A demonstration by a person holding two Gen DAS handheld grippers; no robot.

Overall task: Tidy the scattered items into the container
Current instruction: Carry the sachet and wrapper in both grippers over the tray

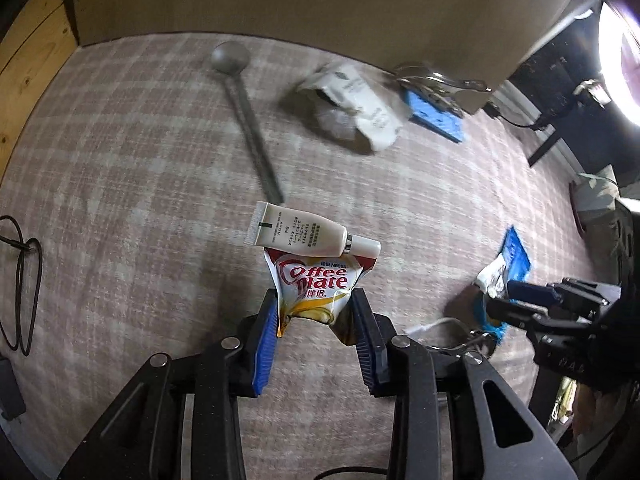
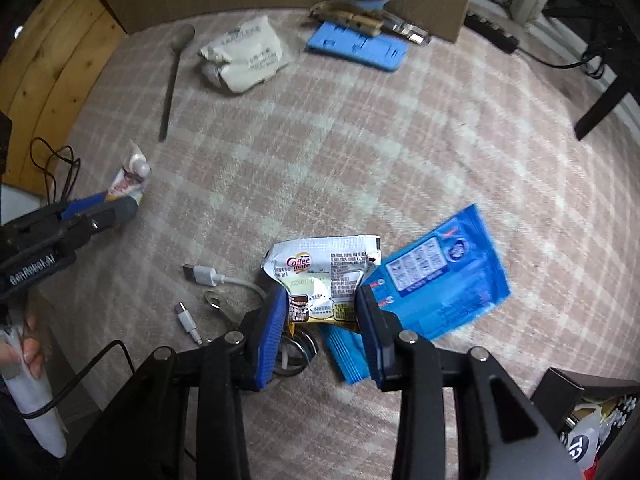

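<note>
Plaid tablecloth (image 1: 140, 160); sachet (image 1: 312, 292) between left claw (image 1: 316, 308) pads.

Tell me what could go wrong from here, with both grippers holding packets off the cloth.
1. The small white tube looks caught with the Coffee-mate sachet in the left gripper; it may drop off on the way.
2. The right gripper pinches another sachet plus a blue packet at their edges; either could slip out.
3. The white USB cable lies just beside that grip and could snag.

Left gripper (image 1: 314, 312) pinches creamer sachet (image 1: 314, 290)
</note>
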